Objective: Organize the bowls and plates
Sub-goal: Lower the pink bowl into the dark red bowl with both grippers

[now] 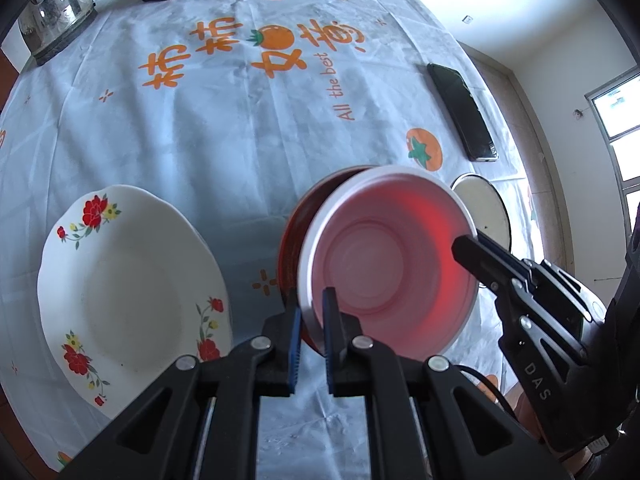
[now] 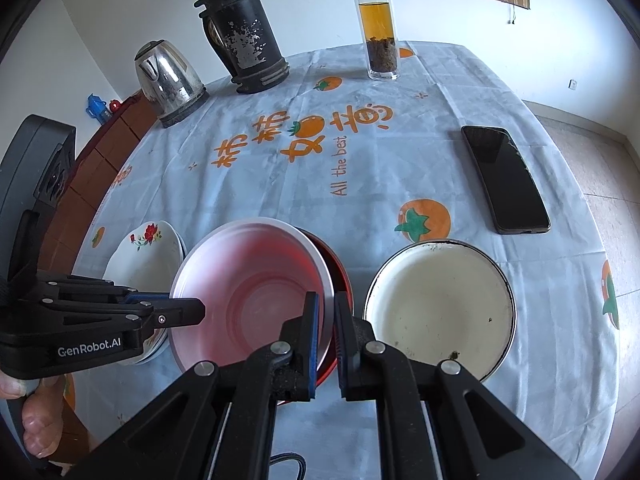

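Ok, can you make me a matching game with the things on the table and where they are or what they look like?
Things:
1. flowered plate
2. pink bowl
3. phone
4. glass tea bottle

Descriptions:
A. lying flat with a dark screen, near the right edge of the table
B. standing at the far side, with amber liquid and leaves inside
C. white with red flowers, left of the bowls
D. pinched at its rim by the fingers of both grippers

Pairs: 1-C, 2-D, 3-A, 4-B
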Motion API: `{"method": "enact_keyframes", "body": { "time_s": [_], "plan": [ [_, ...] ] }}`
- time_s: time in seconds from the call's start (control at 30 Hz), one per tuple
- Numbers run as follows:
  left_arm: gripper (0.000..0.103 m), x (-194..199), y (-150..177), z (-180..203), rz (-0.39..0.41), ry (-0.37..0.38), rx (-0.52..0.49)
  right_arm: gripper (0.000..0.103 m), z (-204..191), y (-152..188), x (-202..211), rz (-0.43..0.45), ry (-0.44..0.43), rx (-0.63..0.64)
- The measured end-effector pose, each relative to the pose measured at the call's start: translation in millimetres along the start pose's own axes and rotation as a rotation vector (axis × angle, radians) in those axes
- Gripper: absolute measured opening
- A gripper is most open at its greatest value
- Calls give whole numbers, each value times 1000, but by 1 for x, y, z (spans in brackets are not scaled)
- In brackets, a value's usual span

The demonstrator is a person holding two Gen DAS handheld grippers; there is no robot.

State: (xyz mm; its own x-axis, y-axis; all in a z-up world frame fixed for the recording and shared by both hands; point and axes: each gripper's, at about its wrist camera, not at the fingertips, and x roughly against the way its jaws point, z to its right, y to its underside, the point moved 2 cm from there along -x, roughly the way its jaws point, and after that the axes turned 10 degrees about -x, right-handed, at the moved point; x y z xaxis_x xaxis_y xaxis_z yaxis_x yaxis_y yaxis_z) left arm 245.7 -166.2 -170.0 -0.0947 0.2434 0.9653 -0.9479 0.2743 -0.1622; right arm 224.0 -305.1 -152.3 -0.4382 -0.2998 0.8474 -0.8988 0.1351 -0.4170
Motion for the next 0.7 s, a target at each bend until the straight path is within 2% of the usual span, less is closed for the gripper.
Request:
{"method": "enact_keyframes", "body": {
  "time_s": [0.7],
  "plan": [
    [6,-8,0,3,-9,-30,-31,8,5,3,-5,-18,6,-8]
  ]
}}
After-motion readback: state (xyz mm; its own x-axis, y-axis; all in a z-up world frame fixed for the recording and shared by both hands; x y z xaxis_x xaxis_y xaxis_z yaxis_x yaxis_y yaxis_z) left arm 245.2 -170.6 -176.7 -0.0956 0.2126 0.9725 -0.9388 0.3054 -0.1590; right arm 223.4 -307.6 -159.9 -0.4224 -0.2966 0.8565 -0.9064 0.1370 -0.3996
